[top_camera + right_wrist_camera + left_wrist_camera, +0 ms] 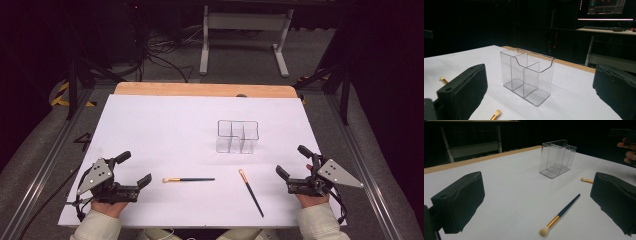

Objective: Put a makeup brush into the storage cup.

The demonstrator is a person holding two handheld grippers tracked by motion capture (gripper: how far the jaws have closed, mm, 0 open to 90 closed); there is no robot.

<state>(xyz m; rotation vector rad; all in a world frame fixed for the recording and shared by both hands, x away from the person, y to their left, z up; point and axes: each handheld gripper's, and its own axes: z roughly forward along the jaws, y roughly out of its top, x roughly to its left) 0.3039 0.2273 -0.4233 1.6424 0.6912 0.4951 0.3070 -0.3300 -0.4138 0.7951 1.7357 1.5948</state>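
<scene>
- The clear organizer stands upright mid-table; it looks like light, rigid, slippery plastic, so I'd pinch a wall.
- My left gripper and right gripper rest with jaws wide apart, empty.
- The two brushes lie flat: left brush, right brush; they look thin and light, best gripped mid-handle.

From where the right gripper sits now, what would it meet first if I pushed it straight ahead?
Probably the clear organizer: it stands dead ahead between the open jaws of the right gripper. Bare white table lies before it, though depth is hard to judge.
</scene>
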